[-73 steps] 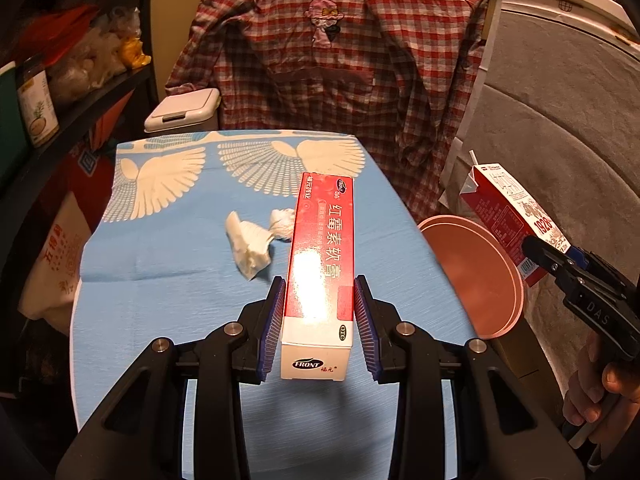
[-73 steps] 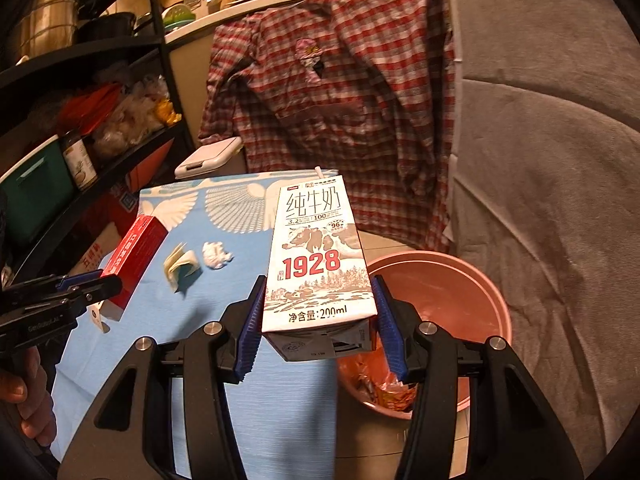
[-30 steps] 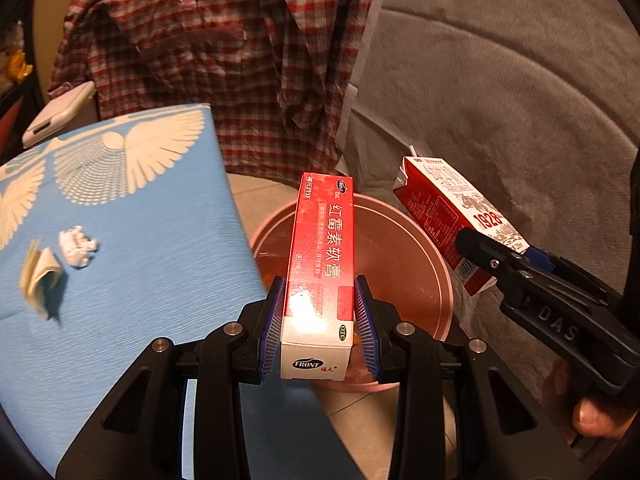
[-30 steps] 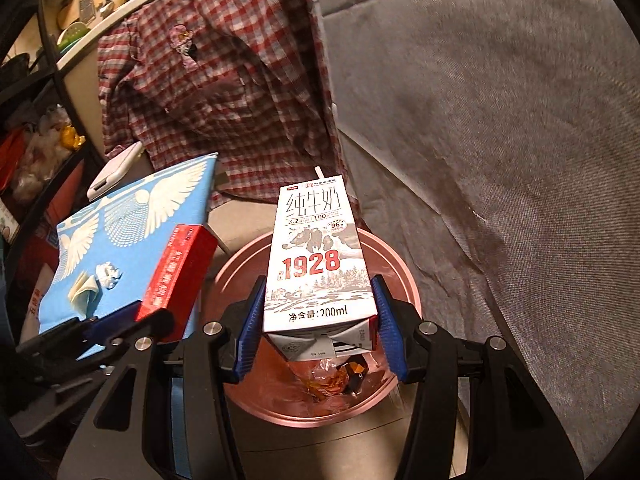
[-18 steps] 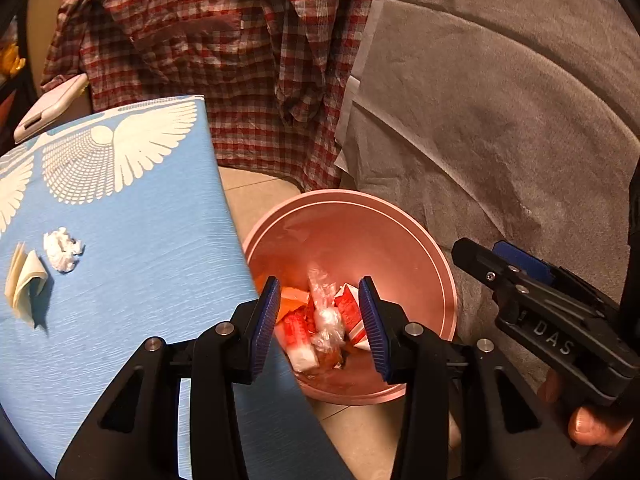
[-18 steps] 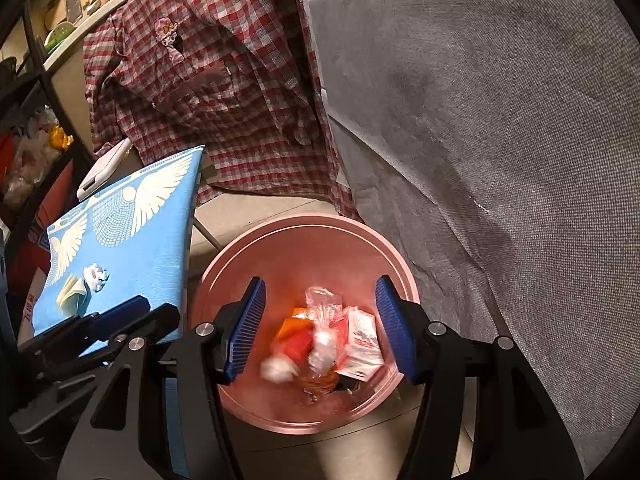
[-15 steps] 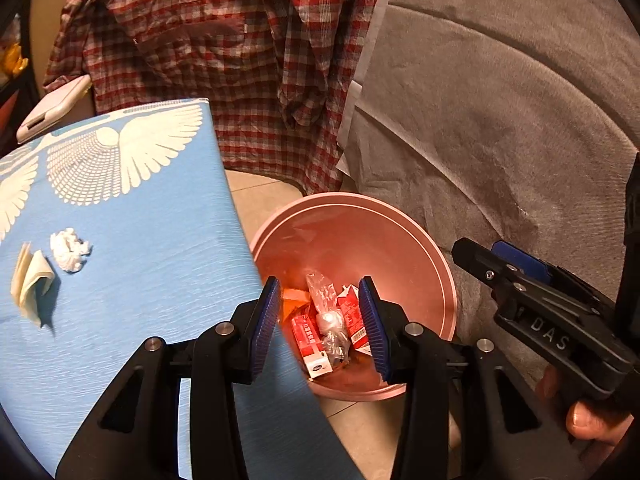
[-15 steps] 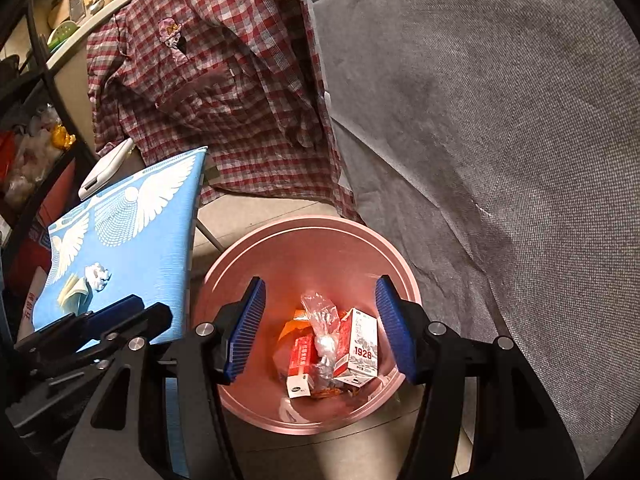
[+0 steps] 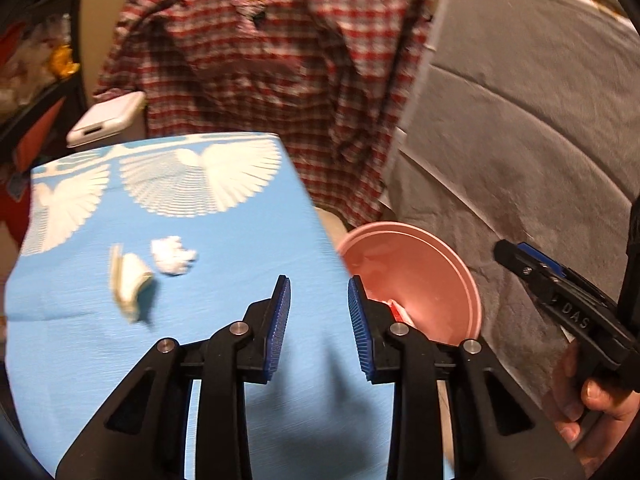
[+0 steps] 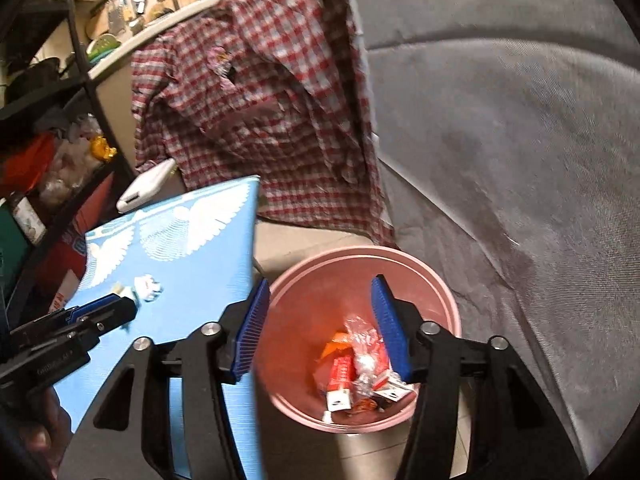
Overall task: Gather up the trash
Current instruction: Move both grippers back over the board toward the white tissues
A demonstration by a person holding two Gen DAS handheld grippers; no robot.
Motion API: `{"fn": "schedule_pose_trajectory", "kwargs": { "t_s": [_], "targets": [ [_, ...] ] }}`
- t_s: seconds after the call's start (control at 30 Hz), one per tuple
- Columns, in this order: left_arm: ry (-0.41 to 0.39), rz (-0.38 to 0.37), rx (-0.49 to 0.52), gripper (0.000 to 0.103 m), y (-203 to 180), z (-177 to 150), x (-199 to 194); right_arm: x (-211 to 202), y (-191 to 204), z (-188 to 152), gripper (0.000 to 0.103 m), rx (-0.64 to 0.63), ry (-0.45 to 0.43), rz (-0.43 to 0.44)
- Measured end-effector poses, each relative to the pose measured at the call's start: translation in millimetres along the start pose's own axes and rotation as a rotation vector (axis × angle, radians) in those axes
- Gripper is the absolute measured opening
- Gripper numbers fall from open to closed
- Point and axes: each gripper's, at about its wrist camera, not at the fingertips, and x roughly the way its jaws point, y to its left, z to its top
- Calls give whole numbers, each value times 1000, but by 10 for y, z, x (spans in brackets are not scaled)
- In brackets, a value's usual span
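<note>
Both your left gripper (image 9: 318,308) and right gripper (image 10: 322,326) gape empty; the round pink plastic bin (image 10: 436,288) half-hides blurred red cartons (image 10: 340,376) at lower centre.

Two paper scraps lie ahead and left of the left gripper (image 9: 319,307): one crumpled tissue ball (image 9: 173,255) and one folded napkin (image 9: 128,282). One pink bin (image 10: 436,284) sits under the right gripper (image 10: 320,322), holding two red cartons (image 10: 340,380) among wrappers.
</note>
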Motion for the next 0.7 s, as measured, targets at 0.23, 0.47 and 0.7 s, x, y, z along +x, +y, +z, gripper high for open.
{"fn": "schedule_pose_trajectory", "kwargs": {
  "t_s": [0.23, 0.47, 0.7],
  "targets": [
    [-50, 86, -60, 26, 528, -25, -322, -95, 370, -36, 25, -38, -47, 57],
    [-78, 132, -110, 26, 926, -74, -519, -105, 704, -83, 24, -81, -62, 90],
    [-85, 141, -147, 26, 1185, -91, -562, -32, 999, -141, 15, -132, -55, 117]
  ]
}}
